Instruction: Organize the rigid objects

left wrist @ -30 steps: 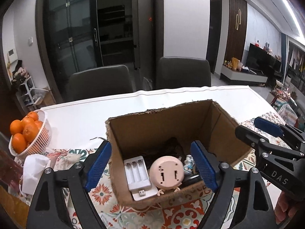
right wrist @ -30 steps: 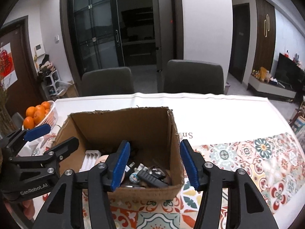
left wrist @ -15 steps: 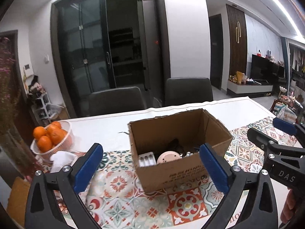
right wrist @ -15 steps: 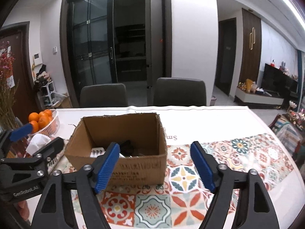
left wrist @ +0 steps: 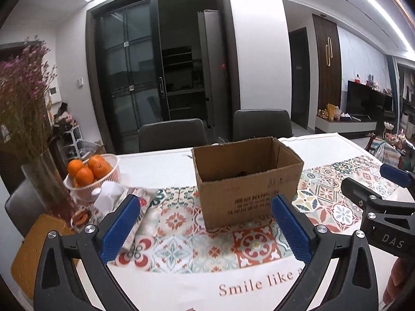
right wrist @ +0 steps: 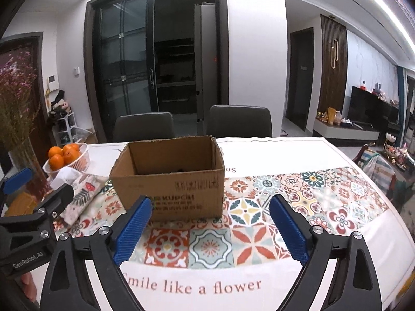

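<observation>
An open cardboard box stands on the patterned tablecloth; it also shows in the right wrist view. Its contents are hidden behind the front wall, apart from a dark bit at the bottom. My left gripper is open and empty, held back from the box near the table's front. My right gripper is open and empty, also in front of the box. The right gripper shows at the right edge of the left wrist view; the left gripper shows at the left edge of the right wrist view.
A white basket of oranges and a crumpled tissue sit left of the box, with a vase of dried flowers nearer the edge. Two dark chairs stand behind the table. The cloth reads "Smile like a flower".
Both grippers have pulled back and away from above the box to the table's front. The items inside the box, seen earlier, are now hidden by its wall.
</observation>
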Motion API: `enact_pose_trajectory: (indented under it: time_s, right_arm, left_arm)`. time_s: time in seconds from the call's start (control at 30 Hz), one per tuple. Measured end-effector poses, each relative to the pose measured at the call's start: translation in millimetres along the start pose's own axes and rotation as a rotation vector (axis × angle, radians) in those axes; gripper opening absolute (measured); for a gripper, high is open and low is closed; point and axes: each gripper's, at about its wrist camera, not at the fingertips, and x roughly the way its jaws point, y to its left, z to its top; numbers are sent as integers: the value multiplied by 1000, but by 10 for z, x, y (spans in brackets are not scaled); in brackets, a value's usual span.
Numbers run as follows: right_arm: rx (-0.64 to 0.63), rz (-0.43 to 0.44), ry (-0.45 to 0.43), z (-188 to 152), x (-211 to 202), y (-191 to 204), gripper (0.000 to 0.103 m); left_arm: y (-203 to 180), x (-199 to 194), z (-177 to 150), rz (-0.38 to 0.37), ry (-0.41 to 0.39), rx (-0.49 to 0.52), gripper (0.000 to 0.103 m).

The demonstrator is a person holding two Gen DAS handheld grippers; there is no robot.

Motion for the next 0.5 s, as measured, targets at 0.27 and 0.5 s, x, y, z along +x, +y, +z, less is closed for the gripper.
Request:
enact_pose_trajectory:
  time_s: [0.27,0.5]
  right_arm:
    - [6,24,-7,-160,-265,24,94]
    - [9,21,-31,-242,-430,42,94]
  left_arm:
    - [29,-316,-127,28,-32,-14,103]
    - [31,-502,-188,18,-57,-21,103]
